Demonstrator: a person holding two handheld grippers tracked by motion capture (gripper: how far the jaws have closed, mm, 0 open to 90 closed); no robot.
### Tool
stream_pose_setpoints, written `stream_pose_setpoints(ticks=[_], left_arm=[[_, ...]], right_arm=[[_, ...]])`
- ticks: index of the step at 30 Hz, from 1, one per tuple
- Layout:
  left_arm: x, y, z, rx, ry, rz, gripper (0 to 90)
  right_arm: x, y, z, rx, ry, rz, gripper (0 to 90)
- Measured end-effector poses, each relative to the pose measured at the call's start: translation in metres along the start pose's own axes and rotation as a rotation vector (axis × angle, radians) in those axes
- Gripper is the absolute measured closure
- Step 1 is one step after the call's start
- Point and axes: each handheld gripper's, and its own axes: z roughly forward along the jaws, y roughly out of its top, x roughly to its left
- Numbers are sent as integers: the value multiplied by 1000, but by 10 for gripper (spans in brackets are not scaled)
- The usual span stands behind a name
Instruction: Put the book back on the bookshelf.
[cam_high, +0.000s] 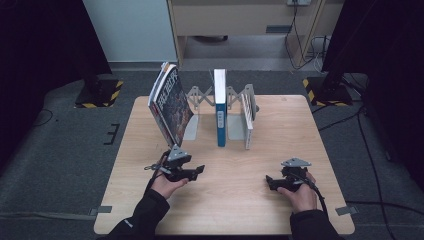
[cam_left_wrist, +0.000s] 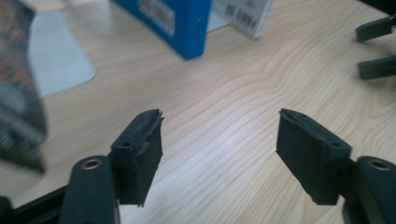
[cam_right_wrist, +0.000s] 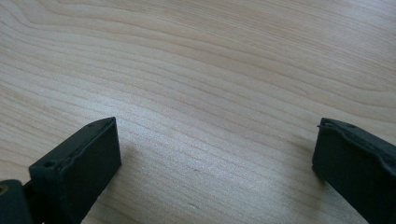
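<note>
High view: the left gripper (cam_high: 199, 171) is held low over the wooden table (cam_high: 235, 210), near its front edge on the left, with its jaws pointing to the right. The right gripper (cam_high: 268, 181) is held at the same depth on the right side, its jaws pointing left toward the other. The two are well apart, with bare tabletop between them.

In the left gripper view, the jaws are seen spread wide, with nothing between them but wood grain; no contact with any object is shown. In the right gripper view, the jaws are likewise wide apart and hold nothing, just above the table surface.

An extending metal book rack (cam_high: 197, 97) stands at the far middle of the table. Three books are held in it. The large illustrated book (cam_high: 170, 102) stands at the left end, tilted, and is the item nearest the left gripper, just beyond it. The blue book (cam_high: 220, 107) stands upright in the middle section. The white book (cam_high: 247, 120) stands to its right, apparently leaning slightly, though this is hard to confirm at this resolution. In the left gripper view, the blue book (cam_left_wrist: 168, 23) is seen ahead.
</note>
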Motion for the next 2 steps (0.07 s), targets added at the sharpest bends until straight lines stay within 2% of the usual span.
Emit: stream_pose_setpoints(ticks=[2], left_arm=[[5, -4, -2, 11, 8, -13, 270]], right_arm=[[1, 0, 0, -1, -4, 1, 20]])
